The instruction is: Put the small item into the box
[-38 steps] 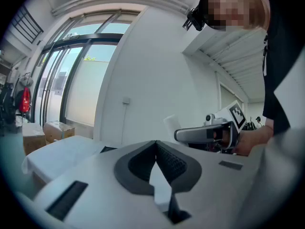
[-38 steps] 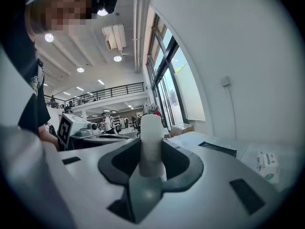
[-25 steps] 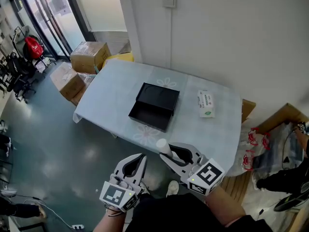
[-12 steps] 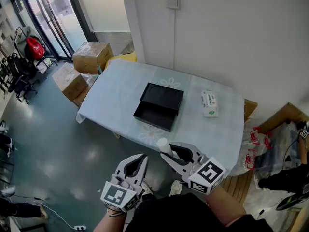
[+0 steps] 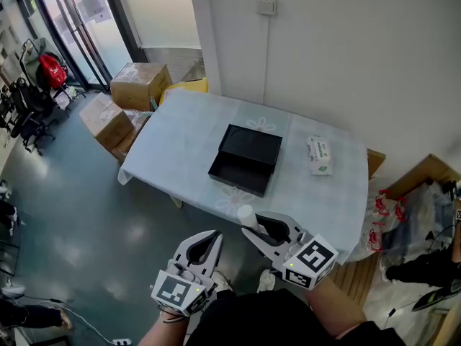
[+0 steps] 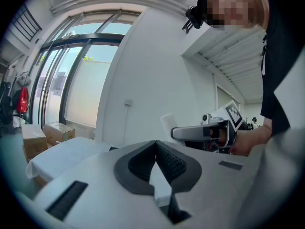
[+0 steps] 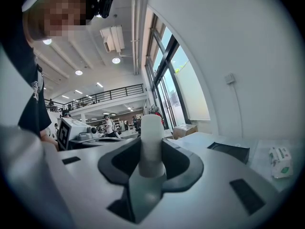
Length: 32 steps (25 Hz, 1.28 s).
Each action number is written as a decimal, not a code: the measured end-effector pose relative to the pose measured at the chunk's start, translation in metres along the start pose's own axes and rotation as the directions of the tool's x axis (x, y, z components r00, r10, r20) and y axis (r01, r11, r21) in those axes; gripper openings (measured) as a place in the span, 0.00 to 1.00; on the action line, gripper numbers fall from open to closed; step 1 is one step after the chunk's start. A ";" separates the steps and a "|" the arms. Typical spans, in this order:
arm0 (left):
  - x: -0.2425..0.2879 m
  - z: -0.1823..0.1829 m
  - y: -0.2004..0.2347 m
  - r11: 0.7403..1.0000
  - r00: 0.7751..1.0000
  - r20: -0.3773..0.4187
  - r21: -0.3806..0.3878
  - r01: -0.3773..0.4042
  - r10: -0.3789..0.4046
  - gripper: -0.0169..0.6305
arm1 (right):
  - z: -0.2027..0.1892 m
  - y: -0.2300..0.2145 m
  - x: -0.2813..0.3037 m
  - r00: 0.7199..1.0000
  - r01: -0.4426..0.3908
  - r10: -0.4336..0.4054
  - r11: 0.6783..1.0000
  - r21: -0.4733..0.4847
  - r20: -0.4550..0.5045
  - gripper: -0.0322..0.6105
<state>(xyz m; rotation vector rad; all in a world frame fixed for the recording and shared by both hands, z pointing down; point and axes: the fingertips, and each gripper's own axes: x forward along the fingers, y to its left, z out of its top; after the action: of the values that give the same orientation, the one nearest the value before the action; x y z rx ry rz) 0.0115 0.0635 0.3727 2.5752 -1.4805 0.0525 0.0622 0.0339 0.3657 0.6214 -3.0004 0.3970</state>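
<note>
Left gripper (image 5: 212, 235) is pinched shut on nothing, just tagging along. Right gripper (image 5: 252, 223) clamps the small white tube (image 7: 151, 142) upright between its pads, so it carries steady. The open black box (image 5: 245, 158) sits well ahead on the table (image 5: 180, 139), near a tissue pack (image 5: 320, 155).
</note>
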 end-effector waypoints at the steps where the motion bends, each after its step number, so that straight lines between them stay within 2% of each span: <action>1: -0.002 0.000 0.003 1.000 1.000 0.001 -0.001 0.001 -0.001 0.04 | 0.000 0.002 0.003 1.000 0.002 -0.002 1.000 0.001 0.001 0.27; 14: -0.034 -0.003 0.044 0.999 1.000 0.001 -0.021 0.030 -0.030 0.04 | -0.002 0.024 0.049 1.000 0.030 -0.030 1.000 0.003 -0.006 0.27; 18: -0.042 0.003 0.059 0.999 0.999 0.028 -0.023 0.041 -0.040 0.04 | -0.004 0.032 0.064 0.999 0.045 -0.045 0.999 0.006 -0.010 0.27; 22: -0.053 -0.002 0.074 0.998 0.998 0.004 -0.025 0.062 -0.061 0.04 | -0.004 0.041 0.081 0.998 0.059 -0.059 0.998 0.007 -0.008 0.27; 32: -0.068 -0.001 0.103 0.995 0.995 0.005 -0.006 0.103 -0.103 0.04 | -0.007 0.053 0.115 0.996 0.089 -0.089 0.996 0.003 -0.004 0.27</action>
<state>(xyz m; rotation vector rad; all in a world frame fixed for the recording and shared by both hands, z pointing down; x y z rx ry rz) -0.1116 0.0705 0.3796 2.6442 -1.3444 0.0284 -0.0645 0.0388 0.3719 0.7501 -2.9560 0.3966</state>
